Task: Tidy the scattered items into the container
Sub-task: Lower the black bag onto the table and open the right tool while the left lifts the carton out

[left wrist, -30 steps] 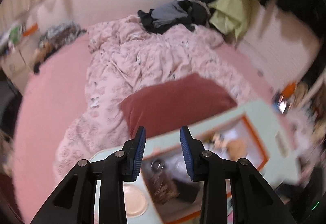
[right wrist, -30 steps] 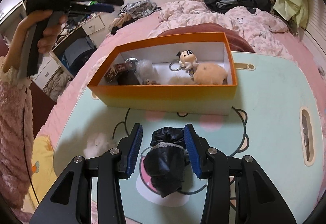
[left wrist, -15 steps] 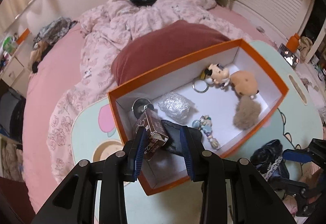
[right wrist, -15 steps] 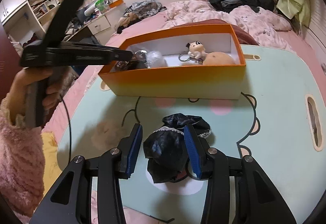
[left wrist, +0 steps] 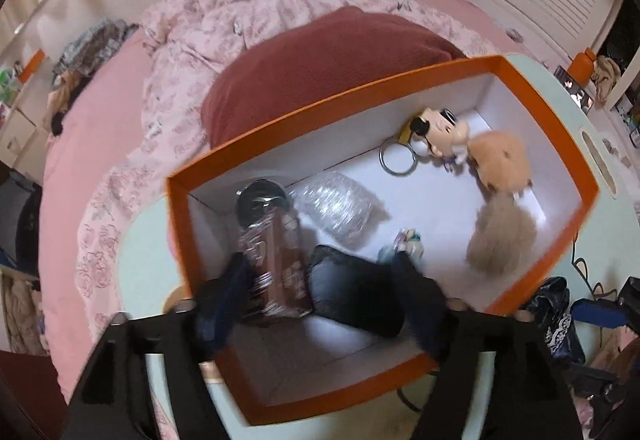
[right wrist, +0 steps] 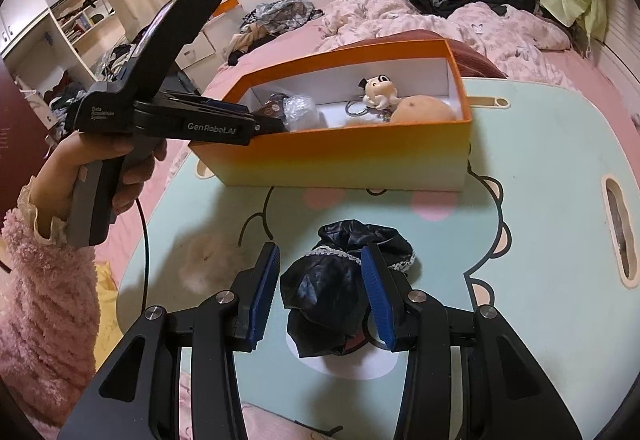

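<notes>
An orange box (right wrist: 344, 155) with a white inside (left wrist: 532, 111) stands on the pale green table (right wrist: 540, 207). It holds a cartoon keychain (left wrist: 436, 131), a tan plush (left wrist: 504, 159), a fur pompom (left wrist: 500, 240), a clear crinkly bag (left wrist: 340, 207), a brown carton (left wrist: 276, 264) and a dark item (left wrist: 352, 292). My left gripper (left wrist: 324, 304) is open over the box's near-left end; it also shows in the right wrist view (right wrist: 268, 125). My right gripper (right wrist: 320, 292) is open around a black pouch with white lace trim (right wrist: 340, 280) on the table.
A faint fluffy white tuft (right wrist: 208, 260) lies on the table left of the pouch. A dark red pillow (left wrist: 320, 71) and a pink quilt (left wrist: 248, 19) lie on the bed behind the box. The table has a slot handle (right wrist: 620, 232) at right.
My left gripper swung down from facing the bed to over the box, and its jaws opened wider. The right gripper has closed in on the black pouch, which now sits between its fingers.
</notes>
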The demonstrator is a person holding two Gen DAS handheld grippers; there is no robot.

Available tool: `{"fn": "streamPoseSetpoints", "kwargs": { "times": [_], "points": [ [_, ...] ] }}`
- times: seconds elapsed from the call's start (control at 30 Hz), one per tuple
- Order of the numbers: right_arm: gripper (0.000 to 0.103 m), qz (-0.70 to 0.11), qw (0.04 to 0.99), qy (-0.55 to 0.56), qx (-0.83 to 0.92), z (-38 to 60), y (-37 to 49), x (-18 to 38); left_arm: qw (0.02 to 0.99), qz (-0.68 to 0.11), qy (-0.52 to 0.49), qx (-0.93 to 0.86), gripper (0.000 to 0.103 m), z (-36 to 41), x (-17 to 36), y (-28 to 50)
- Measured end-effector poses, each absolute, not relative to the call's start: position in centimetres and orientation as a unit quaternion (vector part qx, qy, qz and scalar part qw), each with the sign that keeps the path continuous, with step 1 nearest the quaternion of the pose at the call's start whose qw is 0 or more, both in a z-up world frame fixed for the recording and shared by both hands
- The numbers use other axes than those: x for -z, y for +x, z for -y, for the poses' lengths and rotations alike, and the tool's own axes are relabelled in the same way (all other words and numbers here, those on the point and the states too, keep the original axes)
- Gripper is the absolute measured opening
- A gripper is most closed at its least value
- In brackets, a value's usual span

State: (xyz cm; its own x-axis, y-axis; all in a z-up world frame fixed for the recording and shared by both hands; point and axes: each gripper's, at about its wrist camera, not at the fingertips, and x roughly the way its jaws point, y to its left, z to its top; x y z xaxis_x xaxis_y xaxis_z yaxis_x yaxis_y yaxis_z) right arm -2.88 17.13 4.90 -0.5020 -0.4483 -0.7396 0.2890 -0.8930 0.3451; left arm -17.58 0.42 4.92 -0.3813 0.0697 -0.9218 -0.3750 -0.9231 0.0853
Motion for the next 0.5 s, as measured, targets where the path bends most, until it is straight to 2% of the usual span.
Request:
{"fn": "streamPoseSetpoints", "kwargs": {
  "times": [0.03, 0.1, 0.13, 0.17, 0.2, 0.27, 0.37, 0.43, 0.5],
  "points": [
    [0.044, 0.089, 0.214, 0.451, 0.862, -17.1, -2.9, -4.9, 0.138, -0.146, -0.544, -0.814, 0.089, -0.7, -4.6, -17.8],
    [0.044, 0.09, 0.214, 0.451, 0.862, -17.2, -3.0, -4.8, 0.148, -0.141, -0.551, -0.809, 0.089, -1.0, -4.2, -17.9],
    [0.044, 0.089, 0.214, 0.451, 0.862, -17.2, -3.0, -4.8, 0.152, -0.13, -0.557, -0.806, 0.083, -1.0, -4.1, -18.0],
    [0.044, 0.089, 0.214, 0.451, 0.862, -17.2, -2.9, -4.9, 0.164, -0.12, -0.559, -0.804, 0.07, -1.0, -4.2, -17.9],
    [0.044, 0.089, 0.214, 0.45, 0.862, -17.2, -2.9, -4.9, 0.168, -0.11, -0.561, -0.803, 0.065, -1.0, -4.3, -17.9],
    [0.044, 0.09, 0.215, 0.451, 0.862, -17.4, -2.9, -4.8, 0.16, -0.096, -0.562, -0.806, 0.043, -0.6, -4.6, -18.0],
    [0.044, 0.094, 0.215, 0.451, 0.861, -17.5, -2.9, -4.8, 0.163, -0.088, -0.563, -0.806, 0.023, -0.1, -4.7, -17.9],
    [0.044, 0.095, 0.215, 0.452, 0.861, -17.6, -3.0, -4.8, 0.165, -0.088, -0.565, -0.804, 0.018, 0.0, -4.7, -17.9],
    [0.044, 0.097, 0.215, 0.452, 0.86, -17.7, -3.0, -4.8, 0.166, -0.079, -0.561, -0.807, 0.018, 0.2, -5.1, -17.9]
  ]
}}
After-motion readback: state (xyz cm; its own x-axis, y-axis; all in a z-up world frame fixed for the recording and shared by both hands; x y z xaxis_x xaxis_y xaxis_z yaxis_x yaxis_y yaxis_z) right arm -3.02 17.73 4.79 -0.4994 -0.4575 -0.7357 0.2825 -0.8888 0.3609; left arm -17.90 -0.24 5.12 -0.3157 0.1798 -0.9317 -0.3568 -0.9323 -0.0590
